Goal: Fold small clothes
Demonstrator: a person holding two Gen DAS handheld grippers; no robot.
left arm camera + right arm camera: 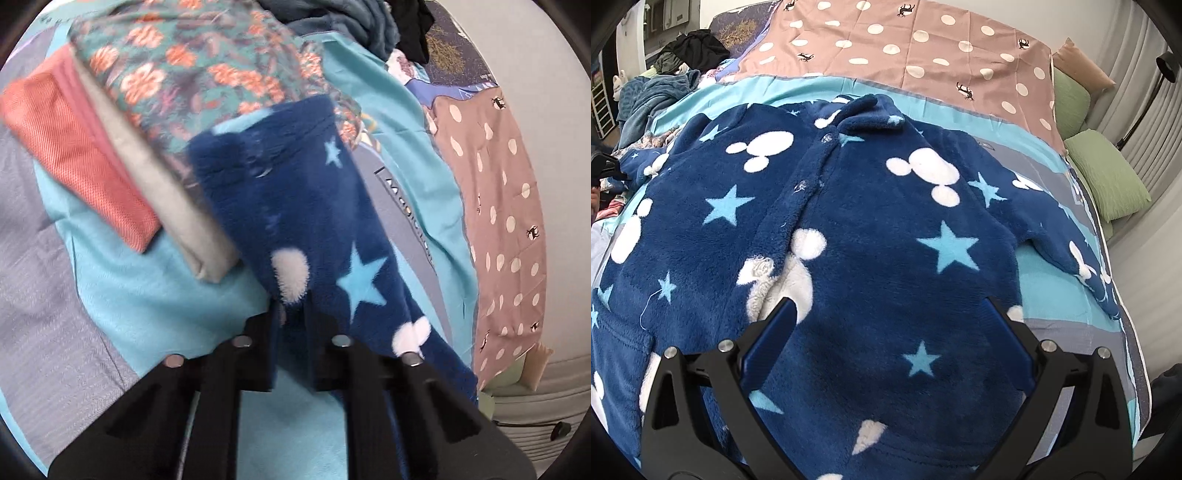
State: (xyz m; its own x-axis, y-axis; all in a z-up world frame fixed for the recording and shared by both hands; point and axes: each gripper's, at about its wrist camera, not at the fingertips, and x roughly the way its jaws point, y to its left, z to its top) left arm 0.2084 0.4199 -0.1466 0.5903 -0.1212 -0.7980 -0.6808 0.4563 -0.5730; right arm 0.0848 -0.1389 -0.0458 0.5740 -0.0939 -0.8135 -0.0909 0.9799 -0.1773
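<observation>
Fleece: navy plush jacket point(871, 236) with stars and white blobs, spread front-up, buttoned, on the bed cover point(1052, 317); collar far, hem near.
Handling: soft, thick, light, floppy; likely springs back rather than creasing, so folds will want pressing flat. Not slippery, not fragile.
Hold points: cuffs, hem corners, shoulder seams; the pile gives good bite.
Left gripper point(291, 314): jaws nearly closed, pinching the left sleeve point(295, 206) near its end.
Right gripper point(890, 317): jaws wide, hovering over the lower front, gripping nothing.
Left view only: folded stack just left of the sleeve — coral cloth point(74, 155), beige piece point(173, 206), floral fabric point(207, 70).
Right view only: whole garment, right sleeve point(1067, 243) stretched out, green pillows point(1108, 177) far right, polka-dot sheet point(923, 48) beyond the collar.
</observation>
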